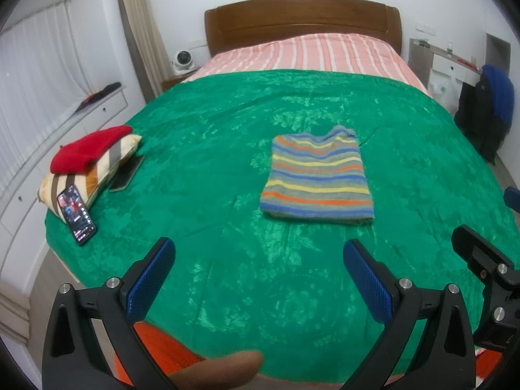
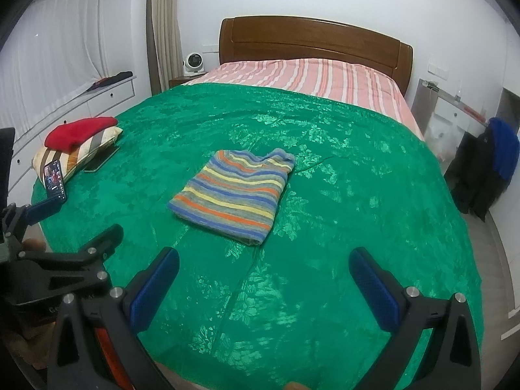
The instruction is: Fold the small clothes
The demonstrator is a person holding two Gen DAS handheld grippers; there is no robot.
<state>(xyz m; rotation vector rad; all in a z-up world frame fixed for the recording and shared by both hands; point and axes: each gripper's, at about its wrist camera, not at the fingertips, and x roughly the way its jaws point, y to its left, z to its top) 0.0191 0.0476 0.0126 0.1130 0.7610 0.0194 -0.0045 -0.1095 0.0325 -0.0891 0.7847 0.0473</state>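
A striped knit garment (image 1: 317, 177), folded into a rectangle, lies flat on the green bedspread (image 1: 208, 162) in the middle of the bed; it also shows in the right wrist view (image 2: 234, 193). My left gripper (image 1: 260, 253) is open and empty, held above the near part of the bed, short of the garment. My right gripper (image 2: 264, 261) is open and empty, also near the bed's front edge, with the garment ahead and slightly left. The green bedspread (image 2: 357, 195) shows in the right wrist view too. Neither gripper touches the garment.
A folded red garment (image 1: 89, 148) rests on a striped pillow (image 1: 81, 178) at the bed's left edge, with a lit phone (image 1: 77, 214) and a second phone (image 1: 126, 175) beside it. A wooden headboard (image 1: 302, 19) stands at the back. Dark clothes (image 2: 484, 169) hang at the right.
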